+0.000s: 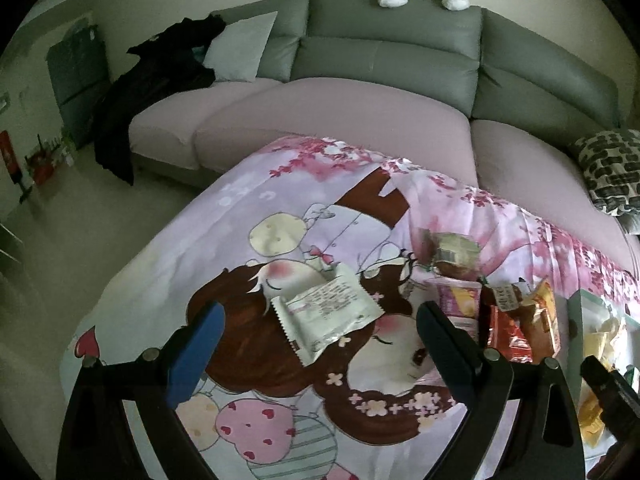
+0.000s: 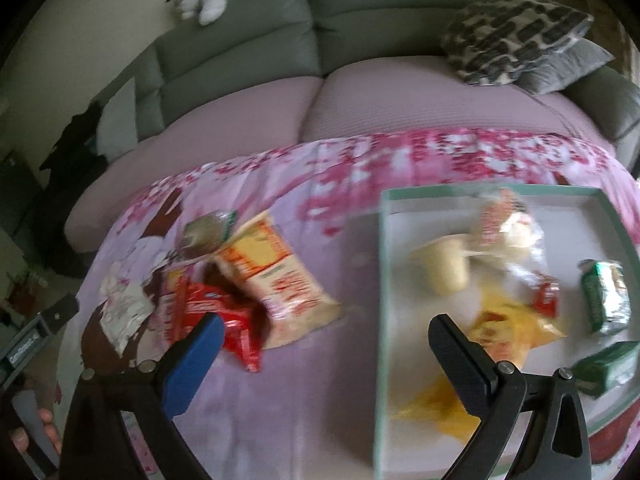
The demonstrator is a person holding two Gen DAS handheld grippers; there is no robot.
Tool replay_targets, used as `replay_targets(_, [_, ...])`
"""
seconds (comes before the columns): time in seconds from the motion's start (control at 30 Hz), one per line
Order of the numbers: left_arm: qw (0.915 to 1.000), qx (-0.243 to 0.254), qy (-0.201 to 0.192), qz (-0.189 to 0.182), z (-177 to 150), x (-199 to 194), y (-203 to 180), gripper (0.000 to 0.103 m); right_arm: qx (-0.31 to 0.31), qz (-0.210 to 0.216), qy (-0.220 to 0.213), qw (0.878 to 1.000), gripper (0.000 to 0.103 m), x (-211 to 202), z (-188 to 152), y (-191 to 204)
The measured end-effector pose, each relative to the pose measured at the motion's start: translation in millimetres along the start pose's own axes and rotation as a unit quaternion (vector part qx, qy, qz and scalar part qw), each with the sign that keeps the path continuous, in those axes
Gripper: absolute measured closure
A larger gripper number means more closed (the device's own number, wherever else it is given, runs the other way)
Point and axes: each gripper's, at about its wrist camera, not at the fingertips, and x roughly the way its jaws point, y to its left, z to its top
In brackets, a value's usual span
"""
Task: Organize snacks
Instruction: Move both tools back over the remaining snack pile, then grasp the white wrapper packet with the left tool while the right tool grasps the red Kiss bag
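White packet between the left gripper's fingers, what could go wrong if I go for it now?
1. The white packet lies flat on the loose cartoon cloth, so the open left gripper might pinch cloth along with it.
2. The packet sits skewed to the fingers; closing may catch only a crimped corner and let it slip.
3. The tray already holds several snacks, so a careless drop by the open right gripper could land on them.
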Motion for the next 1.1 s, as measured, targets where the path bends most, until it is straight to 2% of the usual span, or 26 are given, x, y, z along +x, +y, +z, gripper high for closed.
replay_targets(0.17, [0.9998,-0.013,0.013,0.002,-1.5,9.6,12.6,0.006,-0.017,0.014,0.010,1.000,0.000,12.0,-5.0,24.1])
replay_targets(0.33, [0.9994,-0.023,0.026,0.005,-3.1,18.2,22.9,0.006,-0.014,0.045,0.034,0.998,0.000,31.3,-10.4,39.9])
replay_targets(0.47, [0.9991,-0.030,0.030,0.000,-3.9,24.2,29.5,0.006,-0.013,0.058,0.051,0.997,0.000,43.5,-14.9,49.4])
replay_targets(0.63, [0.9978,-0.032,0.056,-0.014,-5.3,48.1,31.9,0.006,-0.007,0.065,0.068,0.996,0.000,55.8,-19.1,54.8])
replay_targets(0.7, [0.9970,-0.018,0.072,-0.023,-5.6,59.3,28.2,0.006,0.000,0.069,0.074,0.995,0.000,60.6,-20.2,55.1])
replay_targets(0.87, [0.9952,0.034,0.080,-0.046,-5.6,75.6,13.9,0.006,0.018,0.080,0.085,0.993,0.000,70.7,-21.6,57.2])
replay_targets(1.1, [0.9902,0.118,0.072,-0.021,-7.0,89.7,-0.1,0.006,0.041,0.088,0.082,0.992,0.000,77.1,-21.8,59.8])
